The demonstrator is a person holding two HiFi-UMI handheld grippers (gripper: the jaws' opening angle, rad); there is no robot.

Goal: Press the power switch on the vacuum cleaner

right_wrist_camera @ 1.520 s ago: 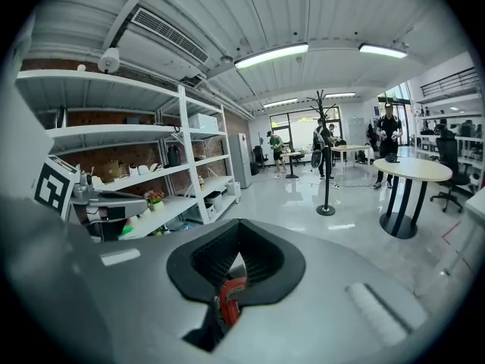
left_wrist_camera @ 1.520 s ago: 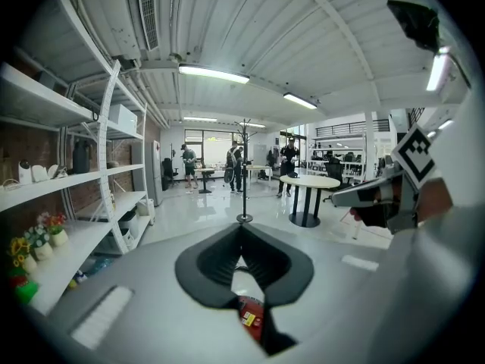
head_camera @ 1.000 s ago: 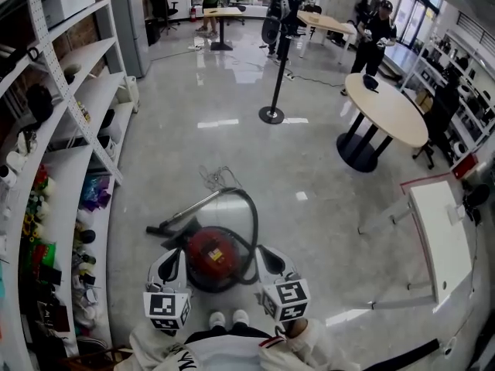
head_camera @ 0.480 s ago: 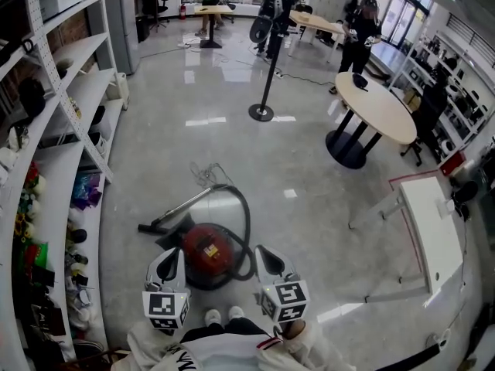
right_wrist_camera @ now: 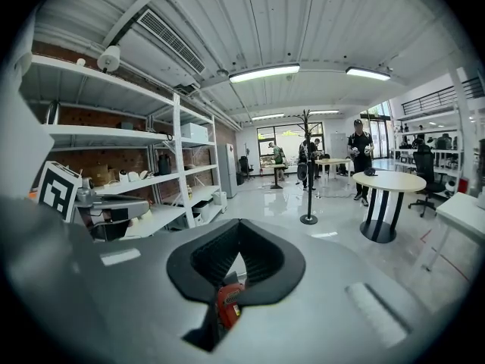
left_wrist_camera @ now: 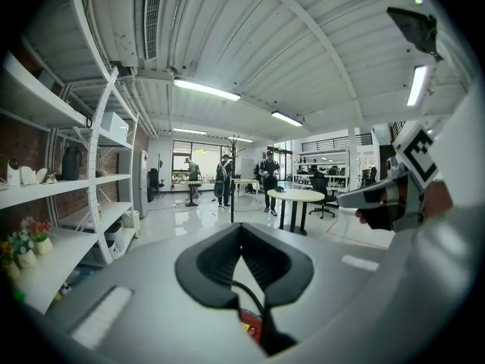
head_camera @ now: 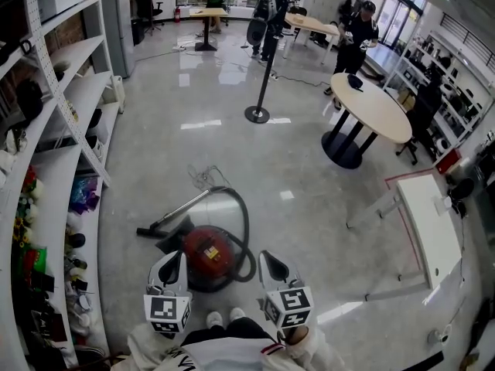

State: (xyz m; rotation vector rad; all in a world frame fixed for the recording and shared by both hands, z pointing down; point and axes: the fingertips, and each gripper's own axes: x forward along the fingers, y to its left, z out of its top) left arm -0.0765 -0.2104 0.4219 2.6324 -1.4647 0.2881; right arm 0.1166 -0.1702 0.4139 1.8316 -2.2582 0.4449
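Flanking a round red vacuum cleaner [head_camera: 203,260], yellow label [head_camera: 210,249] unreadable: left gripper [head_camera: 175,258] and right gripper [head_camera: 267,260], fingers closed together, empty.

glossy grey floor [head_camera: 232,137], white shelving [head_camera: 62,122], round table [head_camera: 370,105].

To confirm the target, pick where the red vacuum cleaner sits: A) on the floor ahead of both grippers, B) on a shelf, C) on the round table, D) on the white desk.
A: the vacuum cleaner lies on the floor just beyond the left gripper and right gripper.
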